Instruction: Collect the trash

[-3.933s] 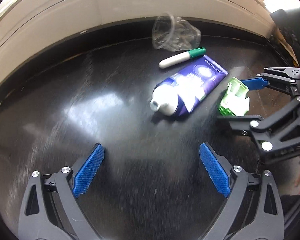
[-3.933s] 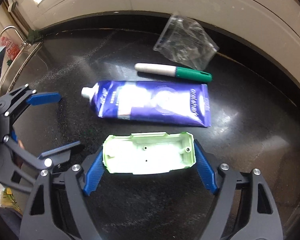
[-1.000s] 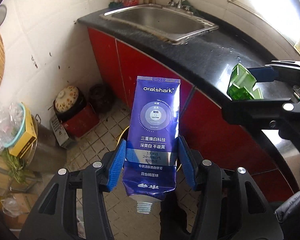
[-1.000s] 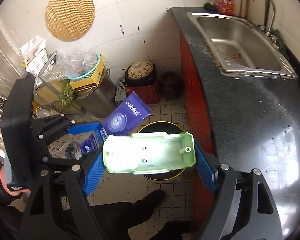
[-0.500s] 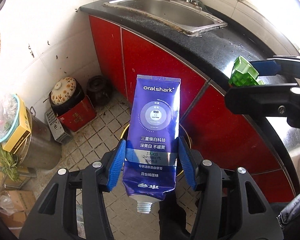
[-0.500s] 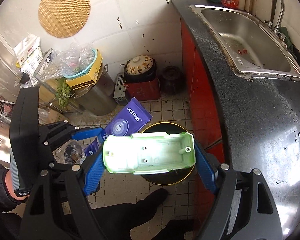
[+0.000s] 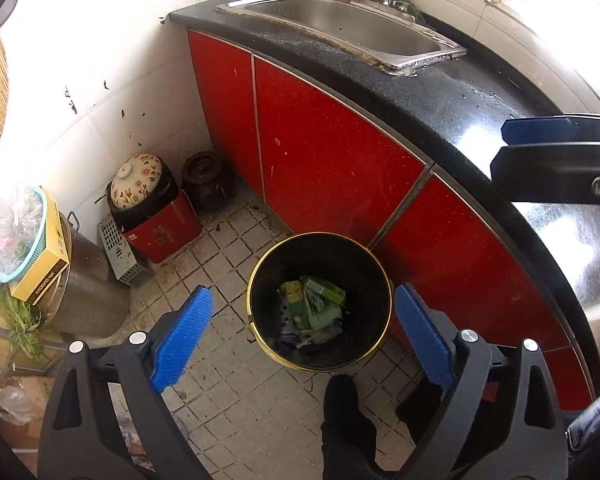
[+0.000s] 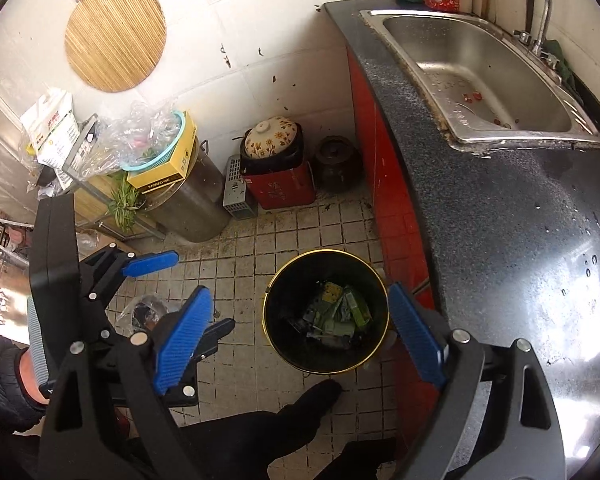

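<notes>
From the left wrist camera, I have the left gripper (image 7: 302, 334) hanging over the black bin (image 7: 320, 300) on the tiled floor, just in front of the red cabinet (image 7: 320, 152). Its 2 blue pads are opening wide with nothing between them. Down in the bin I can see trash (image 7: 312, 312): greenish packaging and some darker pieces (too jumbled to name one by one). The right gripper's finger (image 7: 540, 130) pokes in at the upper right edge, above the dark counter (image 7: 460, 92).

From the right wrist camera, the right gripper (image 8: 300, 332) also frames the same bin (image 8: 326, 312), and its jaws are opening too, bare of any load. The left gripper (image 8: 180, 292) shows at the left, fingers apart. The sink (image 8: 480, 68) sits further along the counter.

I judge this as the drop step, with both loads let go into the bin. Next I would swing both grippers back up to the counter and look for any remaining trash there, since neither view shows that stretch now.
</notes>
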